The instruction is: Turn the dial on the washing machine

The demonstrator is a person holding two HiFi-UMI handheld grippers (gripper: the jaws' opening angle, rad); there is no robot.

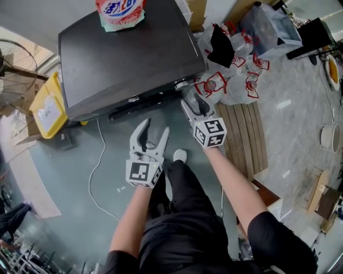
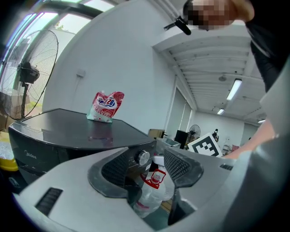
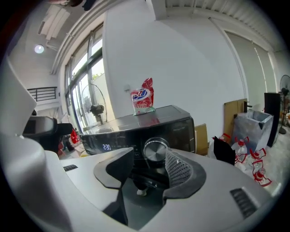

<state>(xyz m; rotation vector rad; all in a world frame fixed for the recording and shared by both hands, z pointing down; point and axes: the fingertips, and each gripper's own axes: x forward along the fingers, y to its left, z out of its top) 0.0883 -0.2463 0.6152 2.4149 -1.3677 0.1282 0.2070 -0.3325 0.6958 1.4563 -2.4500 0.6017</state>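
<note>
Head view: left gripper (image 1: 154, 128) and right gripper (image 1: 193, 100) both gape empty; pouch (image 1: 120, 12) tops washing machine (image 1: 123, 59).

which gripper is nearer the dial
Right. The right gripper is just in front of the dial, which lines up between its open jaws. The left gripper is farther back from the machine and off to the dial's left.

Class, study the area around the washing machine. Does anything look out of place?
A white cable trails loose across the floor in front of the washing machine, where feet could catch it. Clear jugs lie heaped beside it, and a detergent pouch sits on its top.
</note>
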